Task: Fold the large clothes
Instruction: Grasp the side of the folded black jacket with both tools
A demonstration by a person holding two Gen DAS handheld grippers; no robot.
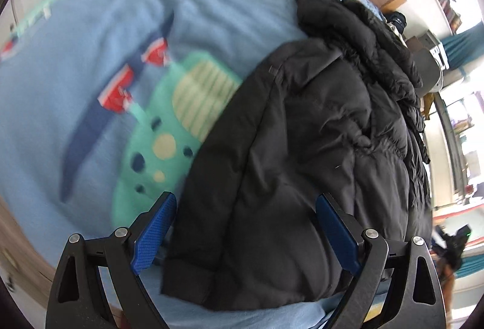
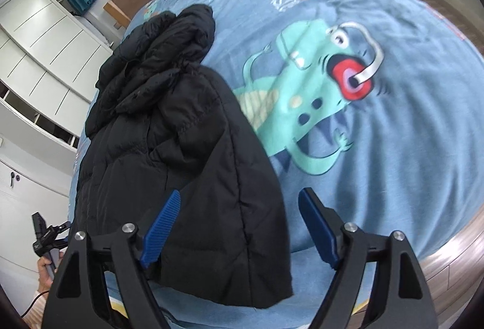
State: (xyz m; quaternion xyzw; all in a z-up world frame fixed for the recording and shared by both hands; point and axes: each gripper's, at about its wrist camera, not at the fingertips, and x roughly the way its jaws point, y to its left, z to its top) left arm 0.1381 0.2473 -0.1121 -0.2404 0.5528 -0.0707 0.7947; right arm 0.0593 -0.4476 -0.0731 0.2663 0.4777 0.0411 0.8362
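- Jacket (image 1: 302, 153) lies on the bed (image 1: 75, 117), long axis running 6 to 12 o'clock, hem nearest both grippers.
- Left gripper (image 1: 246, 235) spread, holding nothing, over the hem.
- Right gripper (image 2: 239, 233) spread, holding nothing, equally near.

Both pictures are bright with daylight. In the left wrist view the windows (image 1: 466, 129), to the right of the black jacket (image 1: 302, 162), are overexposed to white glare. The blue bedcover (image 1: 90, 87) on the other side of the jacket is smeared by motion blur; its dinosaur print is soft. Both fisheye views bend straight lines strongly near the dark round edges. The jacket shows little detail.
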